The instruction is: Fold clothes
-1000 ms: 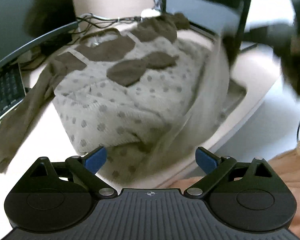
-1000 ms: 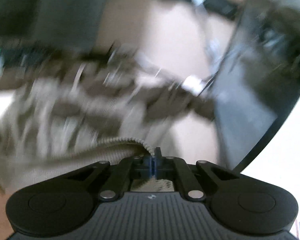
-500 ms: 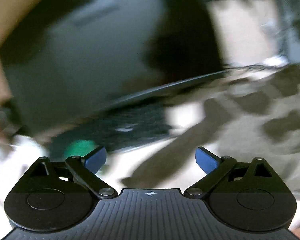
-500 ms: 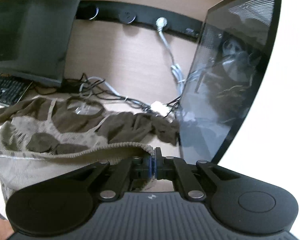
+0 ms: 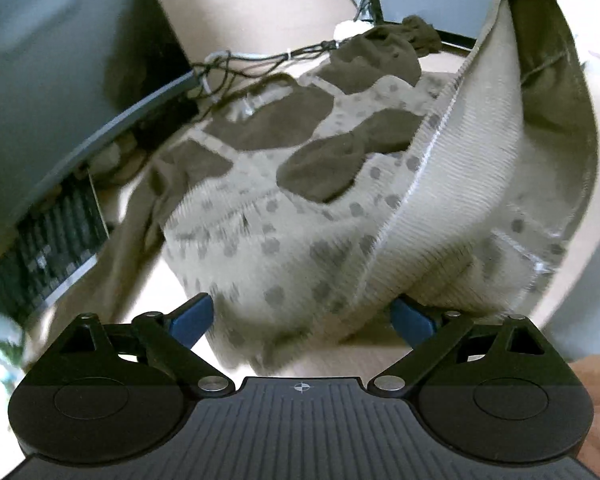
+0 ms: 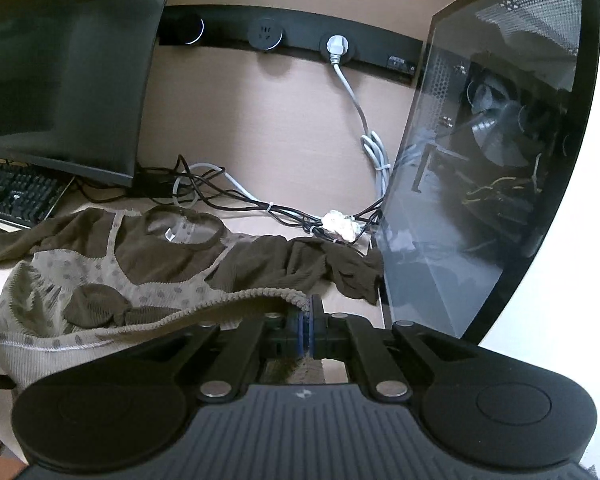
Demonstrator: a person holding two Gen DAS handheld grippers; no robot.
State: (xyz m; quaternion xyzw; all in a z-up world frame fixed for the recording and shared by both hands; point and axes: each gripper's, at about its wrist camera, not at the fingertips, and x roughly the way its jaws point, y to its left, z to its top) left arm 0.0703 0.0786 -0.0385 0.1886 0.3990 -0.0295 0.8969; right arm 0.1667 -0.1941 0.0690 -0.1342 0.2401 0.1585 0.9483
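So I'm mid-fold on the sweater (image 6: 112, 280), the dotted beige one with the brown yoke and sleeves, lying on the desk (image 6: 260, 140) between the monitor (image 6: 60, 68) and the PC case (image 6: 492, 160). My right gripper (image 6: 307, 326) is clamped tight on the ribbed hem (image 6: 236, 300) and has that corner lifted off the desk. The left gripper (image 5: 300, 320) is spread wide, holding nothing, with the near hem just in front of its fingers (image 5: 190, 316). I'd say the next move is to pinch that other hem corner with the left, then carry both toward the collar. The sweater's long axis runs away from me, neckline (image 6: 184, 228) toward the wall and hem nearest me, with the sleeves thrown out sideways.
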